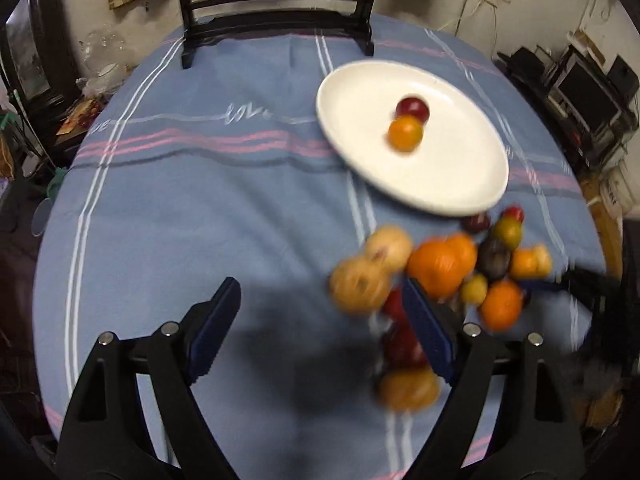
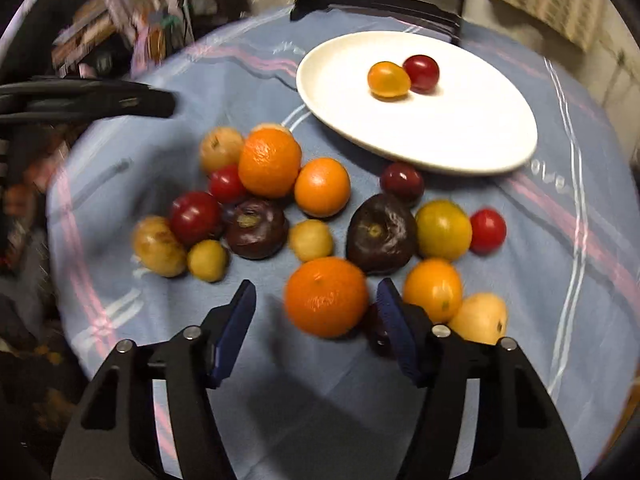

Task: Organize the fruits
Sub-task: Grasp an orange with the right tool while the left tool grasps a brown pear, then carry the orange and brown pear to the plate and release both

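1. I see the fruit pile (image 2: 320, 216) loose on the blue striped tablecloth (image 2: 560, 280), at about 7 o'clock from the white plate (image 2: 460, 140): oranges, red and yellow tomatoes, pale yellow fruit and two dark purple ones.
2. The plate holds only two pieces, an orange-yellow tomato (image 2: 388, 79) touching a red tomato (image 2: 421, 73) at its 2 o'clock.
3. My right gripper (image 2: 316, 320) points down at the near edge of the pile. Its jaws stand apart, with a big orange (image 2: 326, 297) between them, close to the right pad. I see a clear gap on the left side, so I do not read it as gripped.
4. A yellow-orange tomato (image 2: 434, 290) and a pale fruit (image 2: 480, 318) lie just outside that right finger, at about 3 o'clock.
5. My left gripper (image 1: 320, 332) is wide, with only tablecloth and shadow between the pads. Its picture is blurred; the pile sits at 1 o'clock, partly behind its right finger.
6. A dark wooden stand (image 1: 276, 12) sits on the table's far side, at 12 o'clock.
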Motion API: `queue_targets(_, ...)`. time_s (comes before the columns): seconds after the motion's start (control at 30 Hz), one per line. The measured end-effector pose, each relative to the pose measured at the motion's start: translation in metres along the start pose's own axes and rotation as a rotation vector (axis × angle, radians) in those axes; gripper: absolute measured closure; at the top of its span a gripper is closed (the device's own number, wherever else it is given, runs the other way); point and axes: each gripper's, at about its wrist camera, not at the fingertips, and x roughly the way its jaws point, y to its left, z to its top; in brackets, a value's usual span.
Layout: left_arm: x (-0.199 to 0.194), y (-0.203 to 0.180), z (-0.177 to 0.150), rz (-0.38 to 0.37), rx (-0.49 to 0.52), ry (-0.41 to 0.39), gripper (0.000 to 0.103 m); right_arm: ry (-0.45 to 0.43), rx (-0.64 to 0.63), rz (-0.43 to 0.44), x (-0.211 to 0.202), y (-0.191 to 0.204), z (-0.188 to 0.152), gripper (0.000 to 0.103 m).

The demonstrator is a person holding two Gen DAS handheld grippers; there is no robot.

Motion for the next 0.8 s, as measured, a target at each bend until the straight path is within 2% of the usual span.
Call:
queue_targets(0.07,-0.005,-0.005,-0.019,0.000,0.048,0.012,0.019,0.027,-0.075,-0.052,0.007,0.006,0.002,0.042)
queue_targets(0.13,-0.006,-0.019,-0.037,-0.039,0.106,0.028,0.019,0.045,-0.164,-0.100,0.010,0.013,0.000,0.048)
queue_targets(0.2,-0.002,-0.031,-0.047,-0.065,0.149,0.029,0.019,0.050,-0.162,-0.059,0.006,0.009,-0.001,0.059)
queue_targets(0.4,0.029,-0.065,-0.062,-0.088,0.241,0.084,0.019,0.049,-0.016,0.049,-0.014,-0.015,-0.013,0.059)
queue_targets(0.47,0.038,-0.069,-0.065,-0.086,0.247,0.096,0.025,0.038,0.039,0.084,-0.022,-0.022,-0.019,0.059)
queue_targets(0.53,0.047,-0.067,-0.064,-0.074,0.237,0.124,0.043,0.026,0.082,0.102,-0.030,-0.027,-0.025,0.059)
queue_targets(0.57,0.048,-0.065,-0.064,-0.077,0.229,0.116,0.045,0.018,0.101,0.102,-0.035,-0.030,-0.028,0.059)
queue_targets(0.63,0.045,-0.059,-0.062,-0.109,0.209,0.115,0.058,0.013,0.127,0.109,-0.040,-0.034,-0.033,0.059)
queue_targets(0.8,0.026,-0.056,-0.057,-0.126,0.205,0.089,0.059,-0.001,0.173,0.131,-0.042,-0.035,-0.039,0.059)
